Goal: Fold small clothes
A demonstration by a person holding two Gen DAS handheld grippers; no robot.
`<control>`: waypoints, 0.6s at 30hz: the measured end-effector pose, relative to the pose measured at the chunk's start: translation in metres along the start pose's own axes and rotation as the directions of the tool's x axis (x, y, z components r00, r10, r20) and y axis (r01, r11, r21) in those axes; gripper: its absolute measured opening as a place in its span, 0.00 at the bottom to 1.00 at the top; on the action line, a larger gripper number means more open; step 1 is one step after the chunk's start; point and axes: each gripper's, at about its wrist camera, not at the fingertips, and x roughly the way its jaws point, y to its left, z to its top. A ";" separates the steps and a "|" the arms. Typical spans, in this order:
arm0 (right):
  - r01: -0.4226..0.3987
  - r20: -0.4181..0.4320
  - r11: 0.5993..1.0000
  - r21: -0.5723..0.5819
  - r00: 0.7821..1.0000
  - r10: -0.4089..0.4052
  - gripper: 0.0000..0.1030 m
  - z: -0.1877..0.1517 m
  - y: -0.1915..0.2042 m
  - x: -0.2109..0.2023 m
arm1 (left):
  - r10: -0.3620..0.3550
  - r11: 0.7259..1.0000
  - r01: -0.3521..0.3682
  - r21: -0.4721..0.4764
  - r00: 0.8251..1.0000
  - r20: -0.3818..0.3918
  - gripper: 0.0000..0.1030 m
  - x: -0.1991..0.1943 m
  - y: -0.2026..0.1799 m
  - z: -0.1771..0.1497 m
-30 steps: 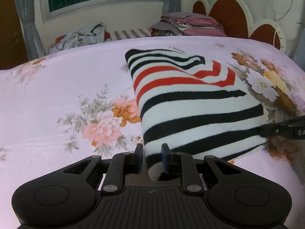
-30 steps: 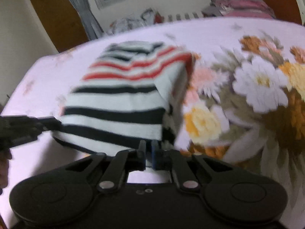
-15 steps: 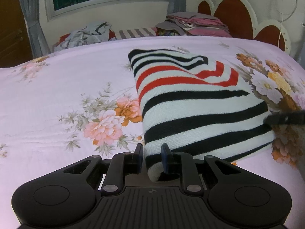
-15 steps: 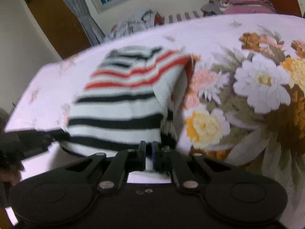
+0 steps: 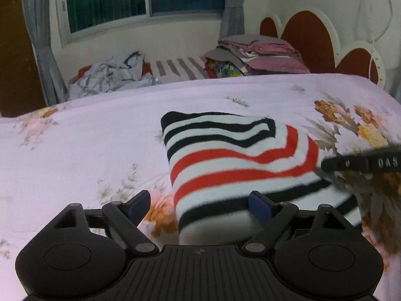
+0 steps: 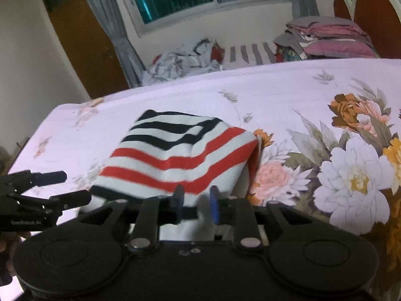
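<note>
While the black, red and white striped knitted garment [image 5: 240, 160] lies folded into a thick rectangle on the pale pink floral bedsheet [image 5: 87, 135], both tools have just been opening their jaws, which reads as the release after a fold has been laid over. Seen from its own camera, the left gripper [image 5: 199, 204] stands wide apart, its blue-padded fingers [image 5: 259, 205] straddling the near left corner of the garment without pressing on it; the cloth sits between them but free. Seen from the right wrist camera, the right gripper [image 6: 196, 200] is parted only a little, and a pale blur of white cloth shows just behind the gap, so the near hem seems to be slipping out rather than being pinched. Each tool sits at one near corner, probably because the near hem was carried over by both corners at once to keep the edge straight. At the far side of the bed, a crumpled grey and white heap of clothes [image 5: 110, 75] lies to the left and a neat pile of pink and grey folded items [image 5: 263, 55] to the right, suggesting unsorted work and finished work respectively.
</note>
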 end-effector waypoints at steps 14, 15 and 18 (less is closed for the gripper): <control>-0.245 -0.067 0.866 0.436 0.951 0.302 0.65 -0.031 -0.087 0.030 | -0.250 0.940 0.199 -0.278 0.955 -0.162 0.82 0.061 0.041 -0.012; -0.265 -0.065 0.847 0.461 0.942 0.330 0.65 -0.032 -0.090 0.033 | -0.255 0.937 0.201 -0.284 0.952 -0.168 0.82 0.065 0.041 -0.013; -0.296 -0.060 0.811 0.504 0.925 0.375 0.65 -0.031 -0.093 0.042 | -0.295 0.918 0.227 -0.324 0.939 -0.177 0.82 0.077 0.040 -0.017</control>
